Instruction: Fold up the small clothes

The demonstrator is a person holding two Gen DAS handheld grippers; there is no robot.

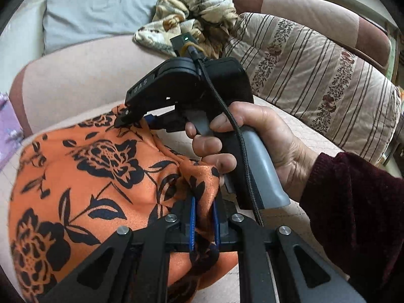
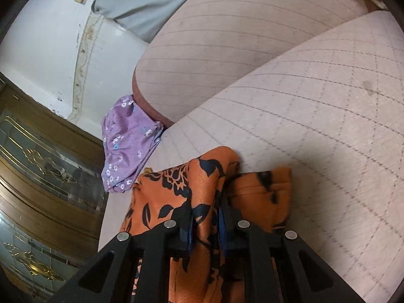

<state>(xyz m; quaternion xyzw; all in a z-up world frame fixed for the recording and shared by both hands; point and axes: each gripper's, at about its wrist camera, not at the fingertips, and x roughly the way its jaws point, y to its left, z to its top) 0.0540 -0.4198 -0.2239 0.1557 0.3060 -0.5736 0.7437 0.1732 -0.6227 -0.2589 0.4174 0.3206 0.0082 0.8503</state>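
Orange cloth [image 1: 83, 166] with a black flower print lies bunched on the pale quilted couch seat [image 2: 315, 131], and both tools are clenched on it. The left gripper [image 1: 204, 221] pinches a fold at the near edge between its blue pads, while the right gripper [image 2: 205, 223], gripped by a hand [image 1: 255, 149] in a dark red sleeve, pinches the far edge. A purple flowered garment [image 2: 128, 141] lies just beside the cloth at the seat's left end.

Orange garment [image 1: 101, 176]: lower part hidden behind the left gripper [image 1: 204, 217] linkage, its outline cut by the frame edge. Purple cloth [image 1: 10, 123]: cropped at left. Right gripper [image 1: 126, 118] fingertips buried in fabric, apparently clamped.
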